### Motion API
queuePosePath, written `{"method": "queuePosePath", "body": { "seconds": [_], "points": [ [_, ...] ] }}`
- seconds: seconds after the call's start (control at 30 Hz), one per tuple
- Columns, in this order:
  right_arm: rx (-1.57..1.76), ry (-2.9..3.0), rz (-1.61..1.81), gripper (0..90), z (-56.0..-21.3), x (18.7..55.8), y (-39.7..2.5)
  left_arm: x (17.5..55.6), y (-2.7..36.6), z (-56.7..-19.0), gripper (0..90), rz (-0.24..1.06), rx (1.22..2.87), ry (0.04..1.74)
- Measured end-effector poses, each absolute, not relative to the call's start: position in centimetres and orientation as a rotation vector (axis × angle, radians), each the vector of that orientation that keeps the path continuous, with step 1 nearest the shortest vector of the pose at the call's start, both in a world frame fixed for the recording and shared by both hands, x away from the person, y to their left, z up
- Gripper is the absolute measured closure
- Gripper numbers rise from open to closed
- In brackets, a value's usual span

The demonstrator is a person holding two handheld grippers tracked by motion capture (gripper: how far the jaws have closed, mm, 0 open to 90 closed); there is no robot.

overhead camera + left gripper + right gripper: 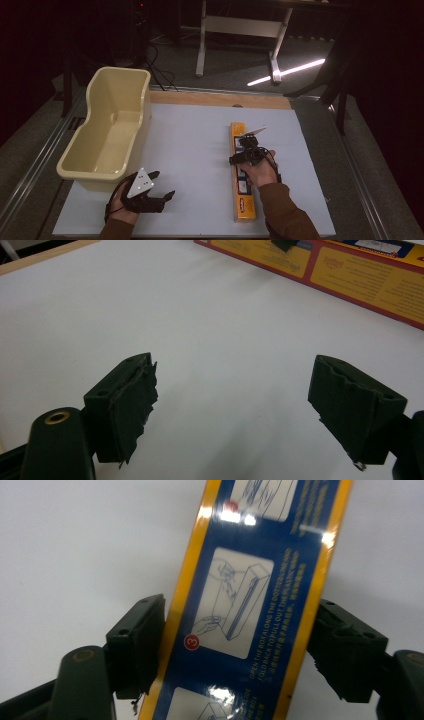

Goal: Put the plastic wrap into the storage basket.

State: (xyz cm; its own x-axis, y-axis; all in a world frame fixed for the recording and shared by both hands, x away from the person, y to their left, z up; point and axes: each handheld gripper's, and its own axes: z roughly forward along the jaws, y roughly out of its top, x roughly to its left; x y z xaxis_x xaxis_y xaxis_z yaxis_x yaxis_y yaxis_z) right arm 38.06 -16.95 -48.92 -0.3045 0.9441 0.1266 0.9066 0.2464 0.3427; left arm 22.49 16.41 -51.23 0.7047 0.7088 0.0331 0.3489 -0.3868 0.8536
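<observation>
A long yellow and blue box (243, 200) lies lengthwise on the white table top, right of centre. My right gripper (248, 150) is down on its middle. In the right gripper view the box (245, 580) shows printed instruction panels. The right gripper (237, 615) has one black jaw against each long side and is shut on the box. My left gripper (162, 185) rests near the front left of the table, open, with nothing in it. In the left gripper view it (232, 375) points across bare white table toward the box (360, 280).
A cream plastic tub (90, 100) stands along the left edge of the white table top (195, 140), just behind the left hand. A wooden strip (220, 98) runs along the far edge. Beyond it are a dark floor and a desk frame (240, 30).
</observation>
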Motion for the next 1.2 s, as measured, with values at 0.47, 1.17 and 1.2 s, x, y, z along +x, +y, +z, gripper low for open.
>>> {"method": "queuePosePath", "body": {
  "seconds": [0.47,1.17,1.2],
  "points": [
    [1.962,2.425,0.273,35.3,-50.3,39.5,-15.8,22.5,16.5,-51.2,19.3,0.496,1.999,0.811],
    [2.123,2.411,0.578,40.4,-49.2,39.6,-17.0,22.5,16.5,-51.2,19.6,0.496,1.998,0.814],
    [2.121,2.418,0.595,40.4,-49.1,39.6,-17.1,22.5,16.5,-51.3,19.6,0.496,1.998,0.814]
  ]
}}
